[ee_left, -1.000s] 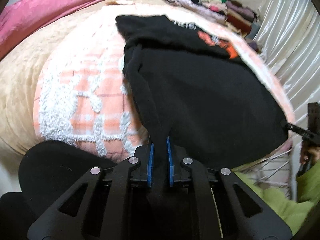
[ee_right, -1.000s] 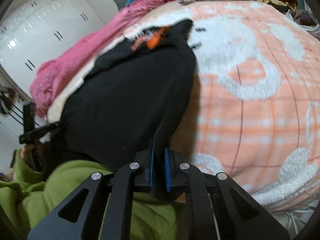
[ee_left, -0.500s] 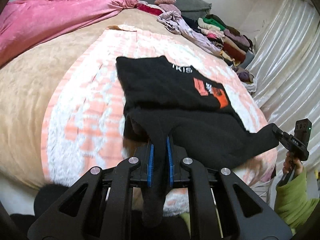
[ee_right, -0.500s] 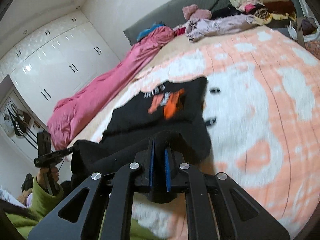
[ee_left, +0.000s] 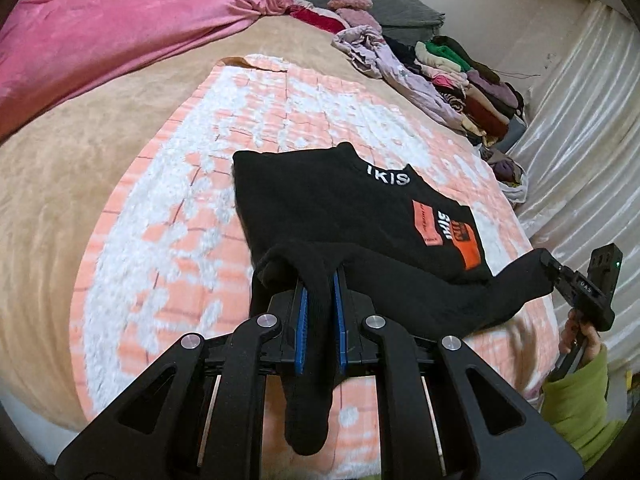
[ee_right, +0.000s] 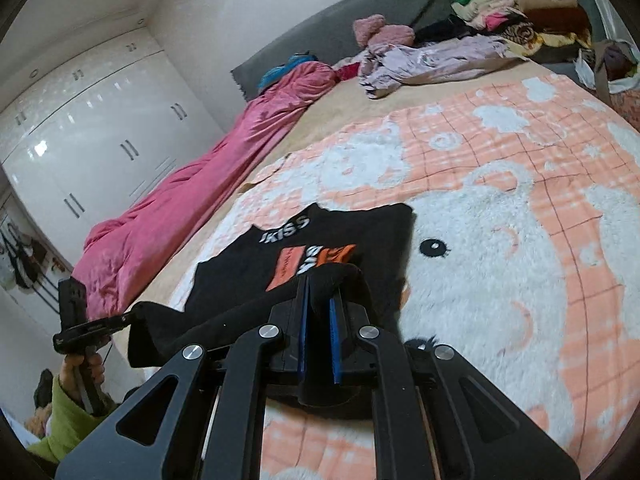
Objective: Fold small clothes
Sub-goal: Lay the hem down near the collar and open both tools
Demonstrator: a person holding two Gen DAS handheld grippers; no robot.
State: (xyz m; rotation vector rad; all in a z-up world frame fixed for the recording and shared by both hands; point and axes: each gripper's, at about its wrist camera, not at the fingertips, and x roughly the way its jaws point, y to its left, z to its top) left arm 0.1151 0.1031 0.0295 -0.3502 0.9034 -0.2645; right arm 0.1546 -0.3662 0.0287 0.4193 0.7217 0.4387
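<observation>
Black top [ee_left: 320,196], small, white lettering at neck, orange patch on chest: upper part flat on the pink-and-white blanket [ee_left: 168,248] of the bed, print side up; lower edge raised off the blanket and stretched in a band between two grips. Left tongs [ee_left: 320,300]: blue pads pressed together on one corner of the hem, loose tail of cloth hanging below. Right tongs [ee_right: 318,312]: likewise pinched shut on the opposite corner, cloth bunched over the tips. Sleeves not visible at the sides, apparently tucked in already, though hidden under the body and not certain. Stage, as judged: crosswise fold in progress, hem lifted but not yet laid over the chest; remaining steps likely a carry toward the neck, a release, some smoothing, perhaps one further fold. Surroundings: tan sheet [ee_left: 100,120] under the blanket, pink quilt [ee_left: 120,28] along the far edge, loose lilac garment [ee_right: 432,60] near the headboard, stack of folded clothes [ee_right: 528,12] at the far corner, green sleeve [ee_left: 576,408] at the right hand, white wardrobe [ee_right: 88,128] beyond.
</observation>
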